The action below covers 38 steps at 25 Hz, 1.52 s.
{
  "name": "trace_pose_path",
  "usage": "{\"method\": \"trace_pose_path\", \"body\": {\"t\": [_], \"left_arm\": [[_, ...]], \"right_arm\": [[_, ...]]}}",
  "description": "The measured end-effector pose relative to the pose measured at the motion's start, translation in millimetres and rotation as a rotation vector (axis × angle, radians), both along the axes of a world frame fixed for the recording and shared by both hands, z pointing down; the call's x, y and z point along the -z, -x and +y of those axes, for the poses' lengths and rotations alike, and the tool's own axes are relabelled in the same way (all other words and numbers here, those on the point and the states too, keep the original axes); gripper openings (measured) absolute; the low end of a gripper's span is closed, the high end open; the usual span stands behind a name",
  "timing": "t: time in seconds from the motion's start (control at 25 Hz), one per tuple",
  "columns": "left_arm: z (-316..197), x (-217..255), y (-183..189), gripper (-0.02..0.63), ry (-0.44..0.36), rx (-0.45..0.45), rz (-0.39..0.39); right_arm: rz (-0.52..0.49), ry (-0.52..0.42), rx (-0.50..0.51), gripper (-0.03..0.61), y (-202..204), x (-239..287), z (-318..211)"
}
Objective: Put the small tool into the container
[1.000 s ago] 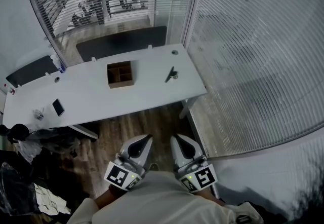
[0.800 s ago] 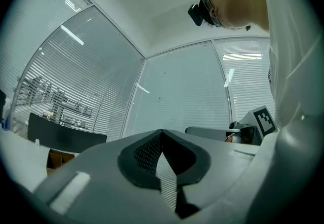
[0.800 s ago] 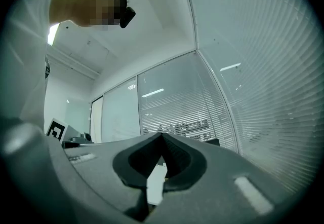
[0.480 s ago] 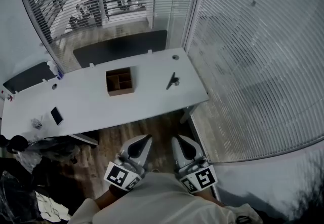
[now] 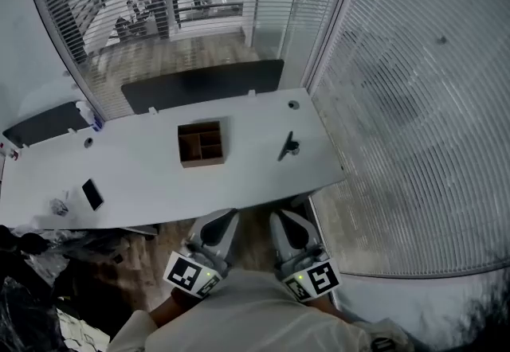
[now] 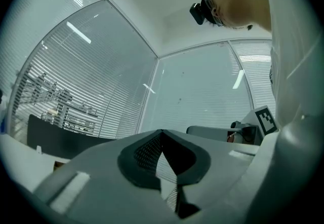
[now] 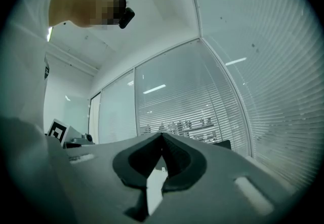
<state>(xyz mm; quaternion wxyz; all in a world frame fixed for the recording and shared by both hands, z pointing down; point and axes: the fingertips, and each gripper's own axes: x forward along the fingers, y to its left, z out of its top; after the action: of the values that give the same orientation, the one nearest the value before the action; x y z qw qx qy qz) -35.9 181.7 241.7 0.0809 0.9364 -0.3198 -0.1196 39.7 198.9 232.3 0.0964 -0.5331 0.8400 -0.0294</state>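
One white table (image 5: 143, 179) standing, one brown container (image 5: 201, 143) sitting on it, one small tool (image 5: 288, 146) and one phone (image 5: 92, 193) lying on it, two dark panels (image 5: 203, 81) standing behind, two grippers showing, left gripper (image 5: 227, 219), right gripper (image 5: 279, 219).

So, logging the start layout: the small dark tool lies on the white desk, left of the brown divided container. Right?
Not quite. In the head view the small dark tool lies on the white desk to the right of the brown divided container, not to its left.
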Motion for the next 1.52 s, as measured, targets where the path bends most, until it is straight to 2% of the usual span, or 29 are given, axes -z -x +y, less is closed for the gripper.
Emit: {"method": "trace_pose_path", "body": {"t": [0.44, 0.68, 1.08, 1.36, 1.52], "left_arm": [[-112, 13, 36, 0.003, -0.016, -0.016, 0.002], [-151, 3, 53, 0.003, 0.003, -0.007, 0.015], [-187, -9, 64, 0.003, 0.061, 0.018, 0.015], [-194, -1, 52, 0.003, 0.036, 0.059, 0.015], [-191, -2, 38, 0.003, 0.036, 0.043, 0.012]], "right_arm": [[0.026, -0.005, 0.007, 0.0, 41, 13, -110], [0.037, 0.011, 0.029, 0.0, 63, 3, -150], [0.049, 0.07, 0.063, 0.0, 73, -7, -188], [0.067, 0.055, 0.074, 0.0, 54, -1, -192], [0.075, 0.042, 0.072, 0.0, 43, 1, -194]]}}
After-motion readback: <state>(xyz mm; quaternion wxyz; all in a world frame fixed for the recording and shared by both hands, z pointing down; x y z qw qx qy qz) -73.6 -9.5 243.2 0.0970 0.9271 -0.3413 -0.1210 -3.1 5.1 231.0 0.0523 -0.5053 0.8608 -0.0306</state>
